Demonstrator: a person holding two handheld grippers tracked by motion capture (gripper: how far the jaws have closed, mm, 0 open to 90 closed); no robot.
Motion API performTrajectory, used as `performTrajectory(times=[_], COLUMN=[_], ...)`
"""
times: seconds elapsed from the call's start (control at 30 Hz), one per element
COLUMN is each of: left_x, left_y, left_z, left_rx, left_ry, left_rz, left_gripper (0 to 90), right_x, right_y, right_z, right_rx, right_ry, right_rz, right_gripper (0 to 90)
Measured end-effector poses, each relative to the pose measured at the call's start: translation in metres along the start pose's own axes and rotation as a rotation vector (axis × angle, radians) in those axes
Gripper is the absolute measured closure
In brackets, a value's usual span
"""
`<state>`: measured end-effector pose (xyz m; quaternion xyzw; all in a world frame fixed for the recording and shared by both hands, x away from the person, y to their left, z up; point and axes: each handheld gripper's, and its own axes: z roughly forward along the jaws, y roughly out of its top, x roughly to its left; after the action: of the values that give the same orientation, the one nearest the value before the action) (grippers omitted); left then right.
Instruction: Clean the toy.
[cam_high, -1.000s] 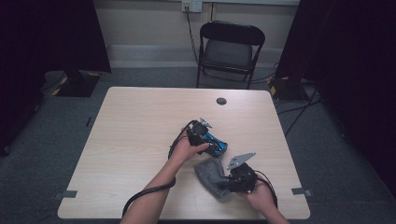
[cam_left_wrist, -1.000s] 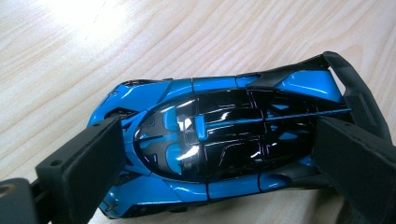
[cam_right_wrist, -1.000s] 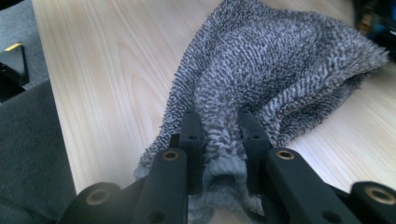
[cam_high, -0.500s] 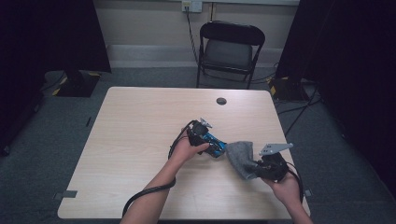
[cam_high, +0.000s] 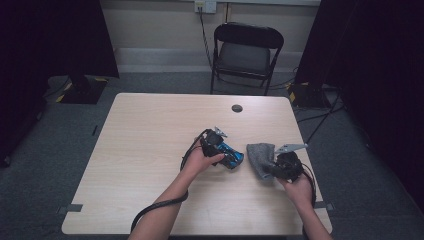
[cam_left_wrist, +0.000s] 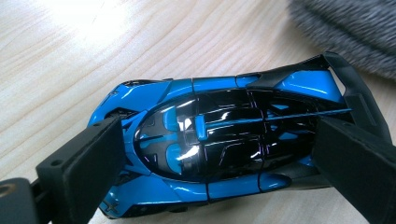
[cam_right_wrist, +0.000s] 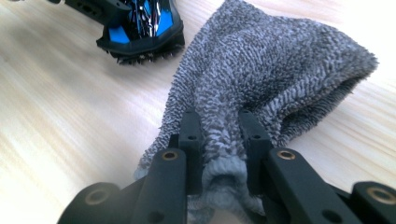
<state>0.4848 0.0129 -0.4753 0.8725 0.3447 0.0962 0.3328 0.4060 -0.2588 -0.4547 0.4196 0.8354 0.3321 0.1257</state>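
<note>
1. Since the earlier frame, the right gripper (cam_high: 272, 167) has carried the grey cloth (cam_high: 260, 157) rightward, clamped on a bunched fold.
2. Left gripper (cam_high: 231, 159) clasps the blue toy car (cam_left_wrist: 224, 144); its wheels are hidden.
3. No legible writing.

Black folding chair (cam_high: 248, 52) behind the pale wooden counter (cam_high: 150, 145), grey carpet (cam_high: 60, 145) around it, dark curtains (cam_high: 50, 35) flanking the chair, wall outlet (cam_high: 205, 6) above it.
</note>
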Motion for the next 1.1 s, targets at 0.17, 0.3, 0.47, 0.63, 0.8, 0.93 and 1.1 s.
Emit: performTrajectory(times=[0.17, 0.3, 0.47, 0.63, 0.8, 0.93, 1.1], left_x=[0.0, 0.0, -0.001, 0.0, 0.0, 0.0, 0.0], left_y=[0.0, 0.0, 0.0, 0.0, 0.001, 0.001, 0.001], left_z=[0.0, 0.0, 0.0, 0.0, 0.0, 0.0, 0.0], left_rx=[0.002, -0.002, -0.003, 0.001, 0.003, 0.002, 0.004], left_ry=[0.001, 0.0, 0.0, 0.001, -0.001, 0.001, 0.0], left_rz=[0.001, -0.001, -0.002, 0.002, 0.001, 0.002, 0.001], left_gripper=[2.6, 2.6, 2.6, 2.6, 2.6, 2.6, 2.6], right_x=[-0.001, 0.006, 0.016, 0.024, 0.031, 0.037, 0.041], right_y=[0.002, 0.003, 0.003, 0.001, -0.001, -0.005, -0.008], right_z=[0.015, 0.026, 0.031, 0.031, 0.03, 0.031, 0.029], right_rx=[0.012, 0.032, 0.038, 0.037, 0.033, 0.011, 0.008], right_ry=[0.008, 0.022, 0.048, 0.081, 0.131, 0.188, 0.224], right_rz=[0.033, 0.015, -0.01, -0.036, -0.051, -0.072, -0.093], right_gripper=[75.1, 75.0, 75.2, 75.4, 75.7, 75.7, 75.8])
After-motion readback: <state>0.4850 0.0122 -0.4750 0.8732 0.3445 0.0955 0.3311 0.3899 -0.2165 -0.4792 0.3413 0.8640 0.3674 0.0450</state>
